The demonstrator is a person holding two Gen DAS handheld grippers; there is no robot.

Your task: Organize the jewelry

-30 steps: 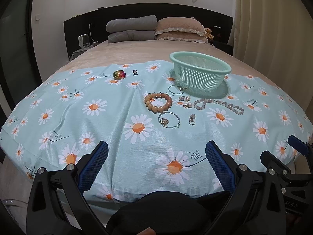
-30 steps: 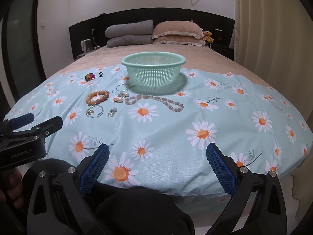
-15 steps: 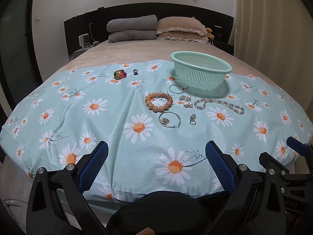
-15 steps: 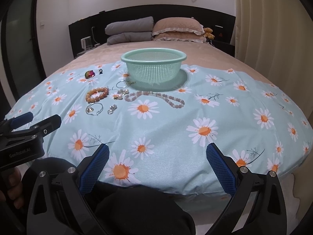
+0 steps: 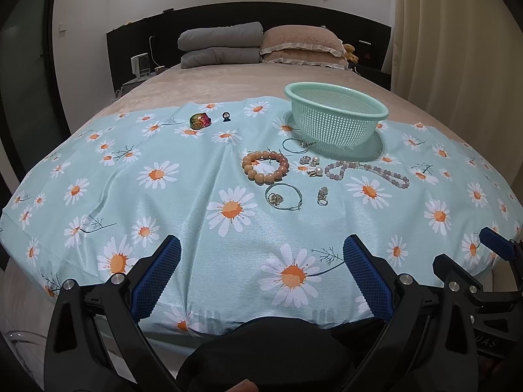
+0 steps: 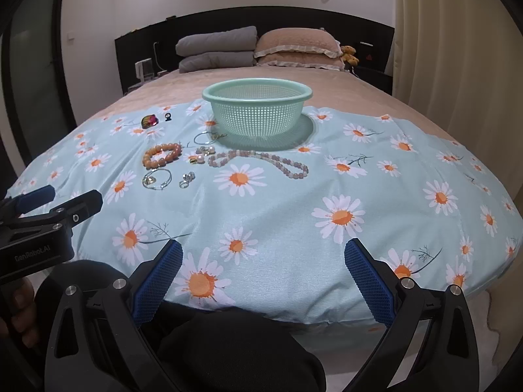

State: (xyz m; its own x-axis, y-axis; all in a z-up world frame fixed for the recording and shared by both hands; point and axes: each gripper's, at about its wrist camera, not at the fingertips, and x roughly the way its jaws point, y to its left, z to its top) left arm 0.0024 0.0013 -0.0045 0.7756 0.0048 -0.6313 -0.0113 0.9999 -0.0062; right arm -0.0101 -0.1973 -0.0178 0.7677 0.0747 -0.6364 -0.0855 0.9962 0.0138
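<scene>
Several jewelry pieces lie loose on the daisy-print cloth, none yet in the green mesh basket, which I judge to be where they go.

1. Peach bead bracelet, at the basket's 7 o'clock, apart from it. Chunky beads on what I take for a soft cord; light, will sag. I would pinch across the near arc of beads.
2. Pale bead strand, at the basket's 6 o'clock, running off toward 4. Limp, likely to trail and swing; I would take it near the looped end and lift high.
3. Thin bangle with charm, at 6 o'clock from the bracelet. Stiff wire, slippery, lies flat; I would grip at the charm.
4. Second thin hoop, just beside the basket's foot. Same handling.
5. Pearl earrings, cluster, between bracelet and strand. Tiny, hard, prone to roll; one at a time.
6. Small silver piece, beside the bangle at its 3 o'clock. Kind unclear.
7. Iridescent stone and small dark ring, at the basket's 9 o'clock, well apart. Rigid, smooth.

Left gripper: jaws spread wide, empty, at the cloth's near edge. Right gripper: likewise released, holding nothing. The soft bed beneath will give under any downward press.
</scene>
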